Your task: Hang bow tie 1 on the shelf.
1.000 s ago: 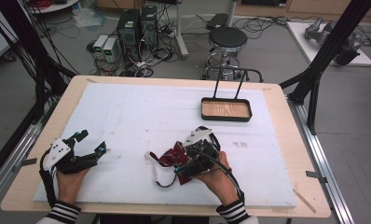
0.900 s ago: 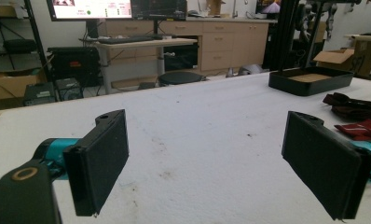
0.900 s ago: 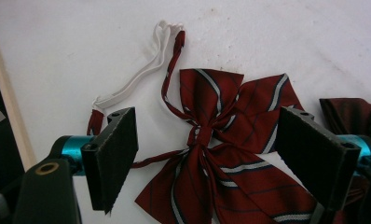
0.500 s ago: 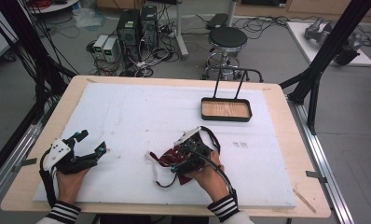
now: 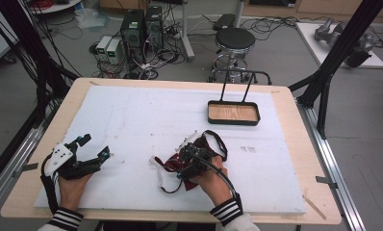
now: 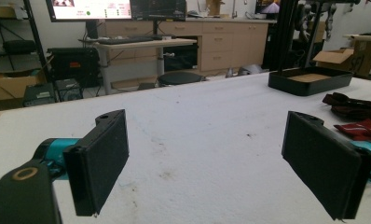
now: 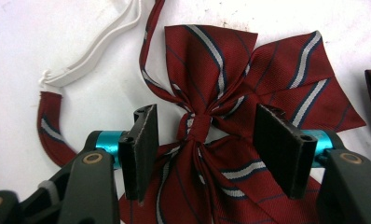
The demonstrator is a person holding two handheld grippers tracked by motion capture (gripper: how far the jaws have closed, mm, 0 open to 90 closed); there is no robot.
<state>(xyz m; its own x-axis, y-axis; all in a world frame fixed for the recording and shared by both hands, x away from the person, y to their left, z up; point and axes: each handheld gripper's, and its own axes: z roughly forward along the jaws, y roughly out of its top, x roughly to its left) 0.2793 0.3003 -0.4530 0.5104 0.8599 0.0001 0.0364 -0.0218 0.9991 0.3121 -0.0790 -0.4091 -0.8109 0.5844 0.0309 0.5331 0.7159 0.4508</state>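
Bow tie (image 7: 249,88), one, dark red with stripes, lies near the worktop's (image 5: 132,115) front edge. Right gripper (image 7: 204,140) straddles its knot, jaws closing in but not yet pressing, lined up to pinch the middle. Left gripper (image 6: 221,163) waits spread wide by the left edge. One tray (image 5: 233,113) sits toward the back right.

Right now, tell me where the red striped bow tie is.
In the high view the red striped bow tie lies on the white mat, near its front edge, under the right gripper; its knot sits between that gripper's jaws.
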